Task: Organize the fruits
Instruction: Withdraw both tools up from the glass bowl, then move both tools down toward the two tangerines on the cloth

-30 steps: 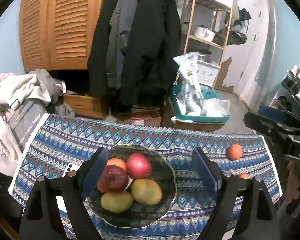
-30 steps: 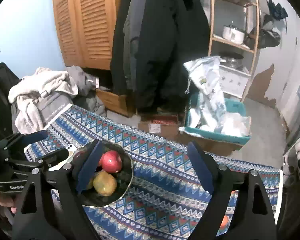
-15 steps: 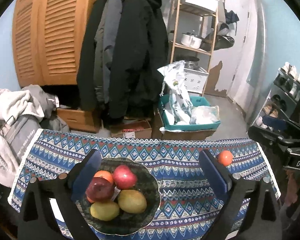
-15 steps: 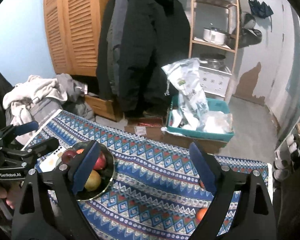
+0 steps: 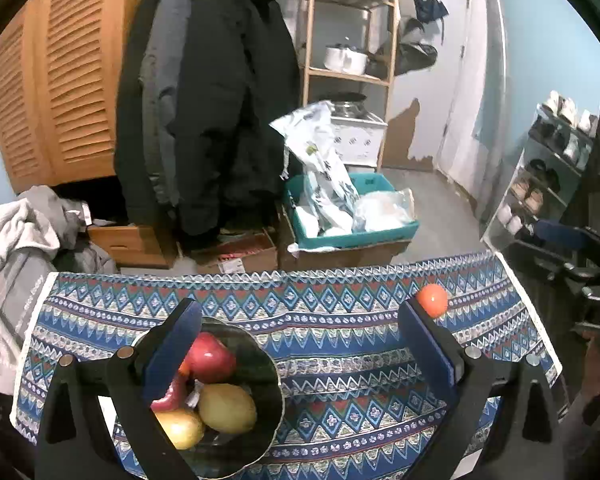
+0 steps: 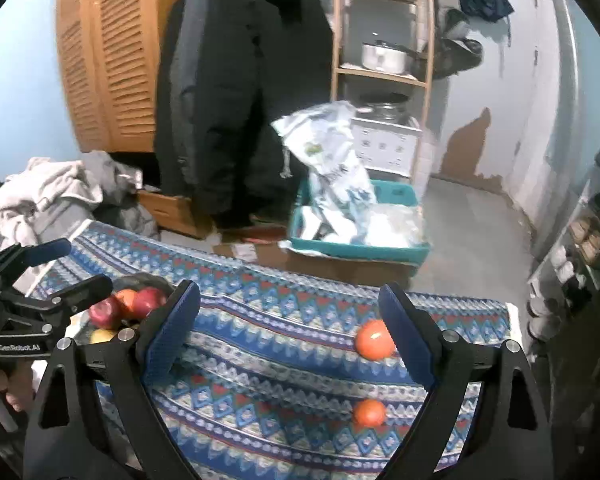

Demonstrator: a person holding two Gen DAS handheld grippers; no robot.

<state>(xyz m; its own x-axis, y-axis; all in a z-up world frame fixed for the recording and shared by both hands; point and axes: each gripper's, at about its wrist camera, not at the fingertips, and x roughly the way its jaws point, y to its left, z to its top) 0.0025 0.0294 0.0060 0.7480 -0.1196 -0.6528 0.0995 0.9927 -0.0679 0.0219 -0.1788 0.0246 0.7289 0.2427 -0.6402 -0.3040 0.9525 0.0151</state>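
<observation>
A dark bowl (image 5: 266, 364) on the patterned tablecloth holds a red apple (image 5: 212, 358), a yellow-green fruit (image 5: 228, 408), a yellow fruit (image 5: 180, 428) and a dark red fruit partly hidden by the finger. My left gripper (image 5: 296, 344) is open and empty above the bowl's right side. One orange (image 5: 432, 300) lies at the cloth's far right. In the right wrist view my right gripper (image 6: 290, 328) is open and empty above the cloth, with two oranges (image 6: 374, 340) (image 6: 370, 412) by its right finger. The bowl (image 6: 140, 280) shows at left.
The tablecloth (image 5: 320, 320) covers a small table. Behind it stand hanging coats (image 5: 204, 100), a teal bin with bags (image 5: 348, 216), a wooden shelf (image 5: 348, 40), laundry (image 5: 16, 232) at left and a shoe rack (image 5: 548, 168) at right.
Both grippers have pulled back and swung right. The bowl slid lower left in the left view. Two oranges came into the right view.
</observation>
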